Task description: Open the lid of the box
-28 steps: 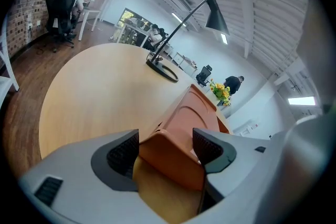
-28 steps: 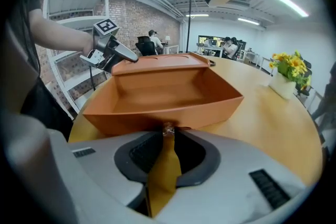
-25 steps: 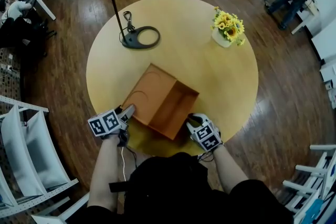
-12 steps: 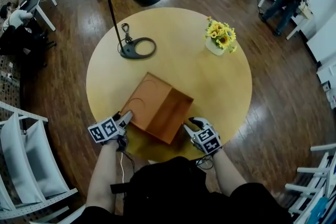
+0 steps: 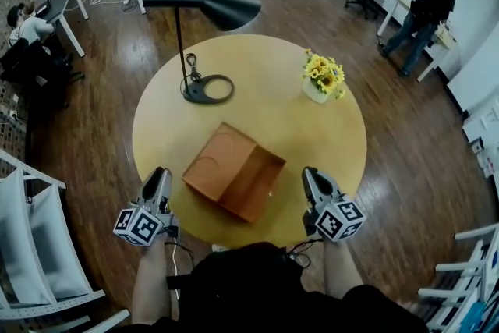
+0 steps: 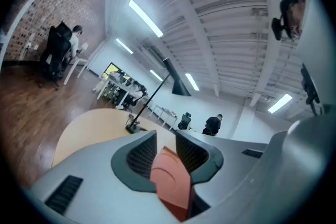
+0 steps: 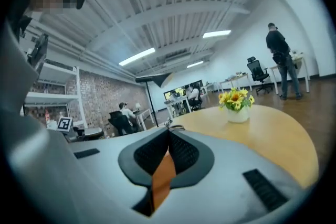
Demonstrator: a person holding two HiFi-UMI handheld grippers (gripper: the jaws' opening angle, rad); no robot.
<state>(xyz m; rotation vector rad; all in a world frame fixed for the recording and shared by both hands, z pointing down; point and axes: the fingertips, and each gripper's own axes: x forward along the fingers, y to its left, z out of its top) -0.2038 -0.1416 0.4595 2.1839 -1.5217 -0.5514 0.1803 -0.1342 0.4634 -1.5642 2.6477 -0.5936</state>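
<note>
An orange box [image 5: 234, 171] lies on the round wooden table [image 5: 327, 136]. Its left half is a flat panel with a curved groove; its right half is an open hollow. My left gripper [image 5: 158, 172] hovers at the table's near left edge, apart from the box. Its jaws are closing with nothing between them. The box [image 6: 170, 181] shows far off through the gap of the left gripper [image 6: 166, 136]. My right gripper [image 5: 309, 171] hangs to the right of the box, shut and empty. The right gripper [image 7: 168, 131] shows only a sliver of the box [image 7: 164, 176].
A black lamp [image 5: 204, 8] stands with its ring base [image 5: 208, 88] at the table's far left. A pot of yellow flowers [image 5: 321, 78] sits far right. White shelves [image 5: 31, 246] stand at my left. A person [image 5: 425, 12] stands at the back right.
Both grippers have drawn back from the box's near corners, outward and toward me. The right jaws have shut, and the left ones have narrowed. The box stays put.
</note>
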